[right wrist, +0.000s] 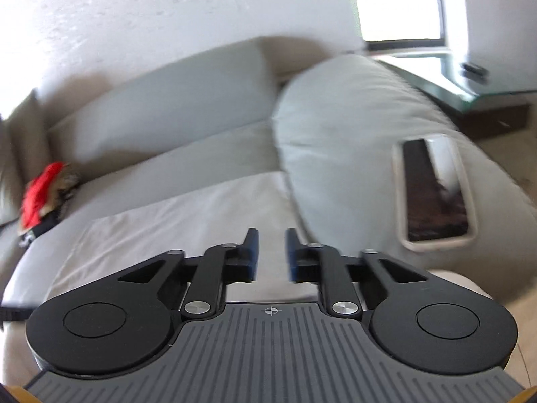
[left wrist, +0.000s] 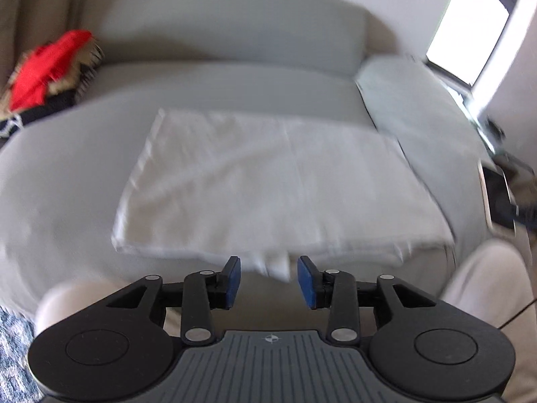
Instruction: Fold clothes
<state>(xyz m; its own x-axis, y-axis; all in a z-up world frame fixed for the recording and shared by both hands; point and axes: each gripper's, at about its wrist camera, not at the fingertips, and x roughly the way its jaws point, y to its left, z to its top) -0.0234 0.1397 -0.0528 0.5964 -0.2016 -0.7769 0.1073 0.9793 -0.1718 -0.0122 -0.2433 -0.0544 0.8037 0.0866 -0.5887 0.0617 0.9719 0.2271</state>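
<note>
In the left wrist view, the left gripper (left wrist: 268,280) sits at the bottom centre of the frame with its blue pads standing partly apart. Nothing is pinched between them; a small drooping corner of the white cloth (left wrist: 268,181) shows through the gap, beyond the pads and not pressed by them. The cloth is a folded white rectangle lying flat across the middle of the frame on the seat of a grey sofa (left wrist: 214,30), its near edge just above the gripper at the front lip of the seat. At the upper left of the frame a heap of clothes (left wrist: 43,74), red on top with dark and tan pieces under it, rests at the far end of the seat. To the right of the cloth is the sofa's padded armrest (left wrist: 412,100).

In the right wrist view, the right gripper (right wrist: 271,252) also fills the bottom centre, its pads closer together than the left pair, with a narrow gap and nothing between them. Past its tips the white cloth (right wrist: 174,221) runs toward the lower left. The armrest (right wrist: 339,127) bulges at centre right, and a phone (right wrist: 436,194) in a pale case lies on it. The picture is blurred, so fine detail of the cloth's folds cannot be told.
</note>
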